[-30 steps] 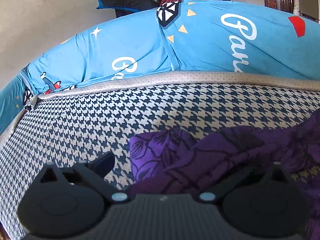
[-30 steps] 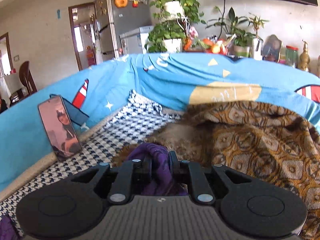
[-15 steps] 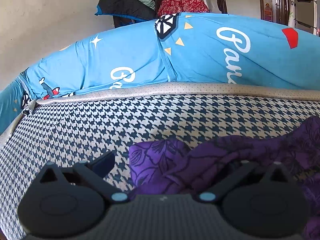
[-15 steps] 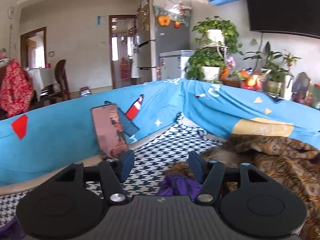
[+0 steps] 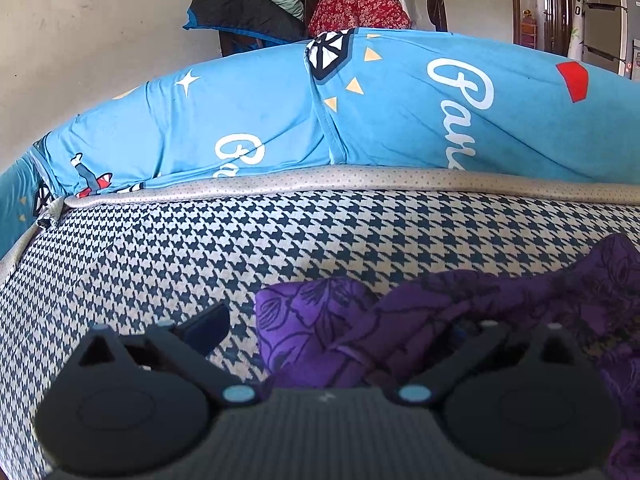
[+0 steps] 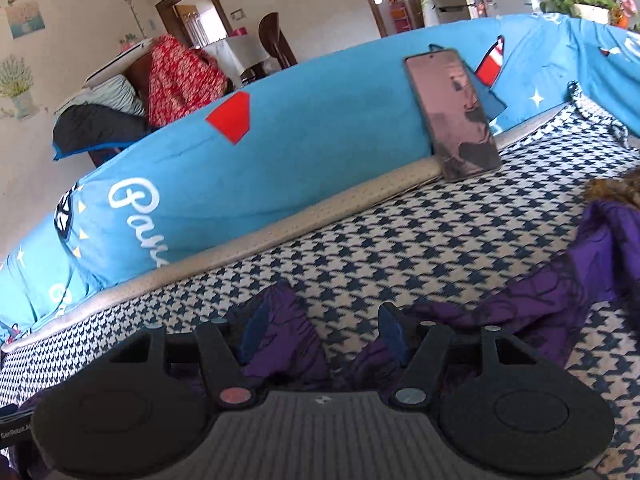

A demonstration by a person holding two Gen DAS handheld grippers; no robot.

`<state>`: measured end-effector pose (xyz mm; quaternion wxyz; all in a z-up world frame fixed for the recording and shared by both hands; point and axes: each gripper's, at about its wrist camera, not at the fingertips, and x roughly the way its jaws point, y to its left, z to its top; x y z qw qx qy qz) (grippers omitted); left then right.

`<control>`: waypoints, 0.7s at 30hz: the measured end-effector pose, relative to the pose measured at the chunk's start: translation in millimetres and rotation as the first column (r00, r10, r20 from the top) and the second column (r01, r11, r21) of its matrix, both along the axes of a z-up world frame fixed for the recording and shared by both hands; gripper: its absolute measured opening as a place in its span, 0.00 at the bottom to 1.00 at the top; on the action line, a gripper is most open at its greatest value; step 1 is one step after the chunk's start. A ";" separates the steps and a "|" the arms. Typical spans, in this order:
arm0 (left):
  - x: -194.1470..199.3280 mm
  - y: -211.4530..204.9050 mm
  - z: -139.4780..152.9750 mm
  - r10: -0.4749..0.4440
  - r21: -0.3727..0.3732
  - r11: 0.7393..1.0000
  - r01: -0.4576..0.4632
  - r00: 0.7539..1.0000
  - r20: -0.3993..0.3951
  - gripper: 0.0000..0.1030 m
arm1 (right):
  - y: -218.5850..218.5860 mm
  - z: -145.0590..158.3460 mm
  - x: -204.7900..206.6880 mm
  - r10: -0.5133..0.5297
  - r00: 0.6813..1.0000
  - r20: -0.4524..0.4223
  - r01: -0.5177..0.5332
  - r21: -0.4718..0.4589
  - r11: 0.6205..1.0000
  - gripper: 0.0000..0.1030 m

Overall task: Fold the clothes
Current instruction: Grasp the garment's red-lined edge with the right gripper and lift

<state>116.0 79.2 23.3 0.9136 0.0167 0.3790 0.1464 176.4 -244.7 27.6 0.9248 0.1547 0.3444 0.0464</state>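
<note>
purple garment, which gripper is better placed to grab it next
Left, probably. The left gripper is open with the purple garment bunched between its fingers. The right gripper, also open, frames mostly bare houndstooth cover.

A phone [image 6: 454,114] leans against the blue sofa cover [image 6: 304,148].

One purple garment [image 5: 440,320], one phone [image 6: 452,114], perhaps one brown cloth [image 6: 616,189].

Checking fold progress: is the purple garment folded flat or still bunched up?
Bunched, not folded. The purple floral garment lies crumpled in ridges on the houndstooth cushion, trailing unevenly past the right gripper.
</note>
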 end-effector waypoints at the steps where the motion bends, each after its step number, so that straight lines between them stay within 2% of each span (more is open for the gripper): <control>1: -0.4 -0.5 0.2 -0.004 0.002 1.000 0.004 1.000 0.000 1.00 | 4.1 -2.8 1.6 0.004 1.000 -0.007 -0.004 -0.002 1.000 0.59; 4: -1.2 -2.1 1.1 -0.015 -0.001 1.000 0.015 1.000 0.001 1.00 | 16.5 -11.4 6.5 0.017 0.999 -0.029 -0.017 -0.008 1.000 0.60; 6: -1.8 -2.1 1.9 -0.025 -0.010 1.000 0.025 1.000 -0.001 1.00 | 24.7 -17.1 9.7 0.025 0.999 -0.043 -0.025 -0.012 1.000 0.67; 8: -2.8 -2.2 2.7 -0.036 -0.015 0.999 0.036 0.999 0.000 1.00 | 33.0 -22.7 12.9 0.033 0.998 -0.057 -0.034 -0.016 0.999 0.70; 14: -7.3 -3.4 4.6 -0.078 -0.005 0.997 0.078 0.997 0.011 1.00 | 56.0 -40.5 22.5 0.065 0.993 -0.102 -0.070 -0.043 0.997 0.73; 16: -8.0 -4.5 5.0 -0.101 -0.011 0.995 0.101 0.995 0.012 1.00 | 63.3 -42.5 22.3 0.082 0.993 -0.086 -0.088 -0.076 0.993 0.64; 18: -9.1 -7.0 5.9 -0.123 -0.011 0.992 0.123 0.992 0.020 1.00 | 68.7 -42.3 21.2 0.100 0.993 -0.062 -0.105 -0.100 0.989 0.25; 20: -10.0 -10.2 7.2 -0.145 -0.008 0.989 0.146 0.989 0.031 1.00 | 66.9 -39.5 21.3 0.109 0.993 -0.053 -0.111 -0.051 0.992 0.12; 21: -10.7 -12.1 8.2 -0.158 -0.005 0.987 0.158 0.987 0.038 1.00 | 65.3 -36.7 20.8 0.112 0.993 -0.044 -0.113 -0.020 0.993 0.10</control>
